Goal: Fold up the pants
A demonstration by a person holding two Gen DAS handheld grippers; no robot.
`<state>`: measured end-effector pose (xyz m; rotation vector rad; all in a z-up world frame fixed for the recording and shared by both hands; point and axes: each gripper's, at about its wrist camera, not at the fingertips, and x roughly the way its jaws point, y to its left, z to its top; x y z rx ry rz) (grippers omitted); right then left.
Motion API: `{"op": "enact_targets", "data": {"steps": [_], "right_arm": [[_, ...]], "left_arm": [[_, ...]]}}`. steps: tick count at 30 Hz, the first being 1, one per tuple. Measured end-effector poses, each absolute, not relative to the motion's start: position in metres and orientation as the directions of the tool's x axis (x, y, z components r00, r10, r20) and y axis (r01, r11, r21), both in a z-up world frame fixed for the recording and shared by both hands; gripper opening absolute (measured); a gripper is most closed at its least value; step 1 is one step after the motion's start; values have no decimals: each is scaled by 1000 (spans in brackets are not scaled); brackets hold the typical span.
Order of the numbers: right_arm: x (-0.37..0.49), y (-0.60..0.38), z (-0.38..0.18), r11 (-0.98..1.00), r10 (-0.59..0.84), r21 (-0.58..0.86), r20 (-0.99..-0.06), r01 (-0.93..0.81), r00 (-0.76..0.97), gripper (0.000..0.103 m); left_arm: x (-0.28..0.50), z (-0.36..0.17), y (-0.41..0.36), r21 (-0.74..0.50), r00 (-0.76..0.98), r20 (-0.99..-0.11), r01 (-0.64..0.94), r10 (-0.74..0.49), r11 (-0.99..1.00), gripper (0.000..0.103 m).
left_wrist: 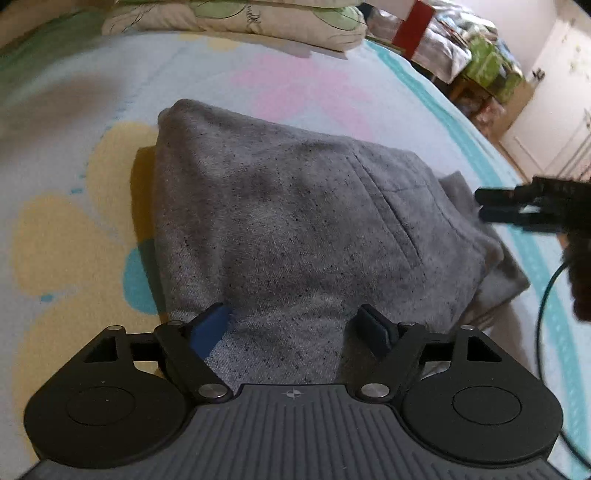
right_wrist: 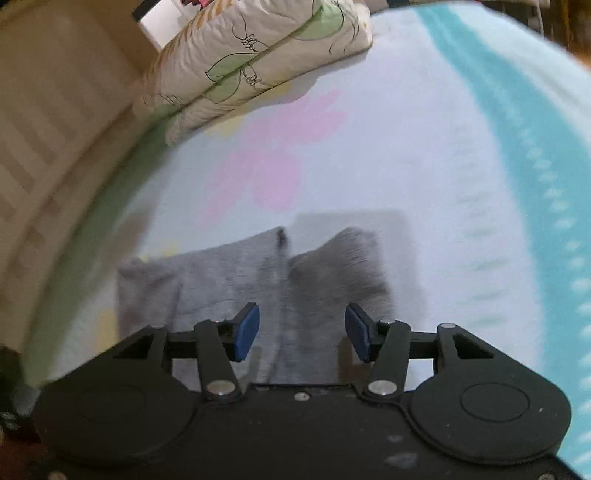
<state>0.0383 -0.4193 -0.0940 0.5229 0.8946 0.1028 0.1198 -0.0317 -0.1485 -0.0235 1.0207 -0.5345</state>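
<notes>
The grey pants (left_wrist: 295, 221) lie folded in a thick bundle on the flowered bedsheet (left_wrist: 74, 229), with a pocket seam showing on top. My left gripper (left_wrist: 291, 326) hangs just above the bundle's near edge, open, its blue pads wide apart with fabric below them but not pinched. At the right edge of that view my right gripper (left_wrist: 479, 204) points at the bundle's right end. In the right wrist view the right gripper (right_wrist: 302, 332) is open above the pants (right_wrist: 229, 284), over a seam, gripping nothing.
A folded quilt with green leaf print (left_wrist: 240, 22) (right_wrist: 258, 62) lies at the head of the bed. A beige headboard (right_wrist: 55, 147) curves along the left. Beyond the bed's right edge stand a red box (left_wrist: 412, 29), cluttered bags and white cupboards (left_wrist: 554, 110).
</notes>
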Motion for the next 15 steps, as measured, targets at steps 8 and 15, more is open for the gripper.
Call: {"op": "enact_targets", "data": {"steps": [8,15], "right_arm": [[55,-399,-125,855,406,516,-729,53,551,61],[64,-373,-127,824,504,565,-689,-50,521,34]], "left_arm": [[118,-140,1,-351,442,-769,310,-461,884,77],[116,-137,33,-351,476,-782,198,-403,915,77]]}}
